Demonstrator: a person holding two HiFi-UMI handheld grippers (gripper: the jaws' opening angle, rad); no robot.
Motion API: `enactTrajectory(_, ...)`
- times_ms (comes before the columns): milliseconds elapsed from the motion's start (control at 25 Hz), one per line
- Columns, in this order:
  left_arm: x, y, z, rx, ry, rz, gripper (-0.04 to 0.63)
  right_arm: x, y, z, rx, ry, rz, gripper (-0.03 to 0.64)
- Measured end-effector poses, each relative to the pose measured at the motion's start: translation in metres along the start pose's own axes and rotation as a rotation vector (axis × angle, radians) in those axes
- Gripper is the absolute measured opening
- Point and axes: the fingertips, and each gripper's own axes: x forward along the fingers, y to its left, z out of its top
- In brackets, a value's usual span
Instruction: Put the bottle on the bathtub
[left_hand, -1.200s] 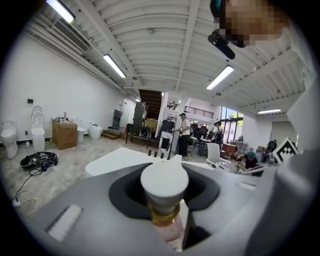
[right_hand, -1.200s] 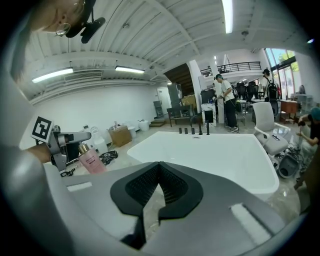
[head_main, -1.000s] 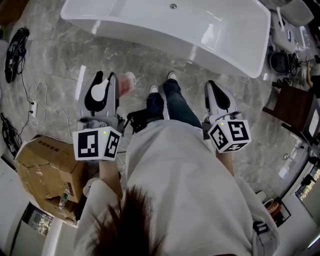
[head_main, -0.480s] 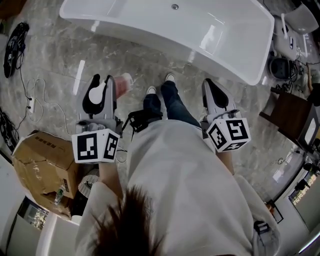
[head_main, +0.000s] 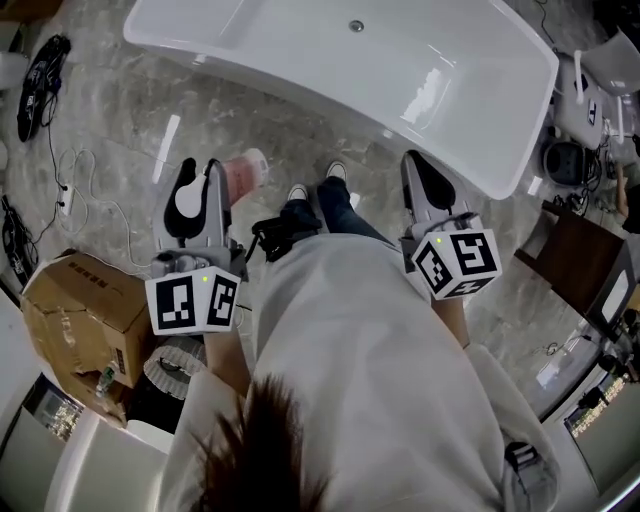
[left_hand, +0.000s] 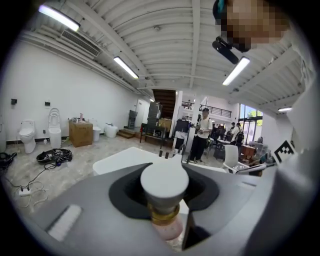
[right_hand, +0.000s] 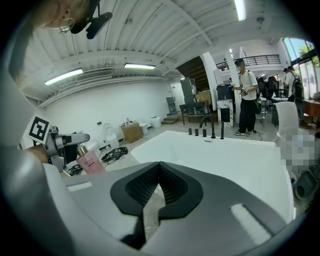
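Your pink bottle has a white cap. Your left gripper squeezes it; your right gripper is closed, empty.

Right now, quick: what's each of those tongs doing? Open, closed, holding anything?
Left tongs: closed on the pink bottle.
Right tongs: closed, with nothing between them.

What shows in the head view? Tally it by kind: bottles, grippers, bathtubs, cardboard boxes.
Pink bottle: 1
Grippers: 2, the left gripper and the right gripper
White bathtub: 1
Cardboard box: 1
Total: 5
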Motion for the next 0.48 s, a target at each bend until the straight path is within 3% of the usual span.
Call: enactTrajectory(480, 0.012, -0.017, 0.011, -0.008, -0.049, 0.106, 0.178, 0.016, -0.036, 0.000, -0.019, 0.021, 0.078, -0.003)
